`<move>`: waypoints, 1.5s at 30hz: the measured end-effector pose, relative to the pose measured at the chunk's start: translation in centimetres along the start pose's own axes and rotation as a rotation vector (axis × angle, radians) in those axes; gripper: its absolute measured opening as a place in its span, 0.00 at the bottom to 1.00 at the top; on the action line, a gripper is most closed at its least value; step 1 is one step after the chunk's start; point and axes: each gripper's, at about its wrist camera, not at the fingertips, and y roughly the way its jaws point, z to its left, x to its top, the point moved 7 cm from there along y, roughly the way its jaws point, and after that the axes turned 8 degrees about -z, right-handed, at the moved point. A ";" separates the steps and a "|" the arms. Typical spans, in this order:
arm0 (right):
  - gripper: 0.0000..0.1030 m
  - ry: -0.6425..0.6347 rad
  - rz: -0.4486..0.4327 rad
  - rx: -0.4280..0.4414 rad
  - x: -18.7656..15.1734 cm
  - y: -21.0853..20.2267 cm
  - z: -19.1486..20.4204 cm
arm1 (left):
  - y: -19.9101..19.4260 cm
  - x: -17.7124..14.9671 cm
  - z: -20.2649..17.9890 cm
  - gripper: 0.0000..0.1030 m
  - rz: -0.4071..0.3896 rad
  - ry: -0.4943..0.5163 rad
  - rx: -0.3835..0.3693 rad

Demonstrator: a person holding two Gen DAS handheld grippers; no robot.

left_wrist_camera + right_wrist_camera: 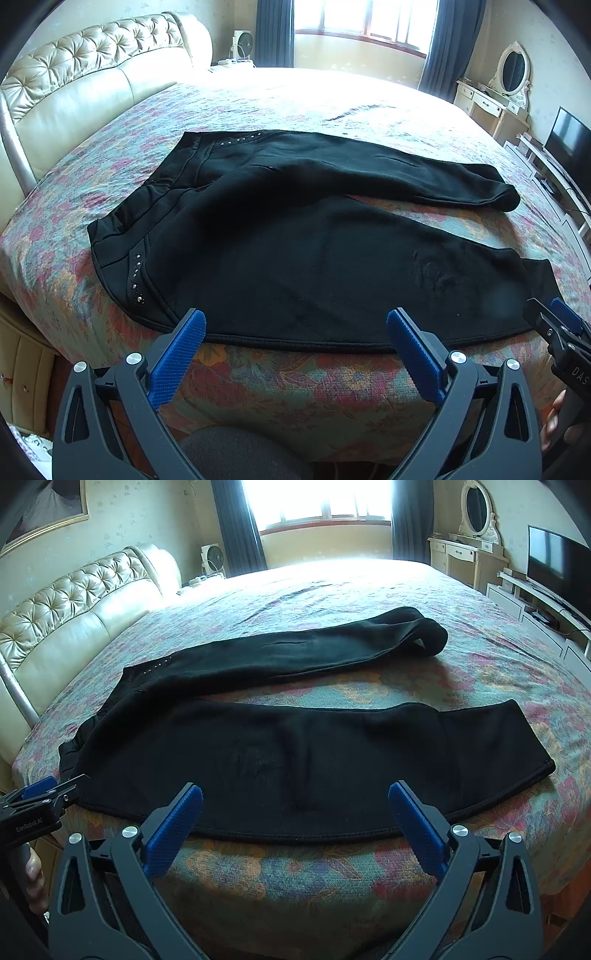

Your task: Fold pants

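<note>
Black pants (295, 240) lie spread flat on the flowered bed cover (295, 387), waistband to the left, both legs running right and splayed apart. They also show in the right wrist view (314, 760). My left gripper (295, 328) is open and empty, just above the near leg's front seam toward the waist. My right gripper (295, 805) is open and empty, over the same seam further toward the cuff. Each gripper shows at the edge of the other's view, the right gripper (561, 325) and the left gripper (48, 794).
A tufted cream headboard (92, 81) stands at the left. A dresser with an oval mirror (509, 74) and a TV (569, 144) on a low stand are at the right. A window with dark curtains (365, 22) is at the back. The bed's front edge is just under the grippers.
</note>
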 end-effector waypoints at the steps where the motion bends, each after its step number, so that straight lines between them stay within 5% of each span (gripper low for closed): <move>1: 0.98 0.000 0.000 -0.001 0.0 0.0 0.0 | -0.1 0.0 0.0 0.95 -0.003 0.002 0.000; 45: 0.98 0.003 0.032 -0.004 -0.7 1.6 -0.8 | -0.2 -0.3 -1.6 0.95 -0.016 0.069 -0.053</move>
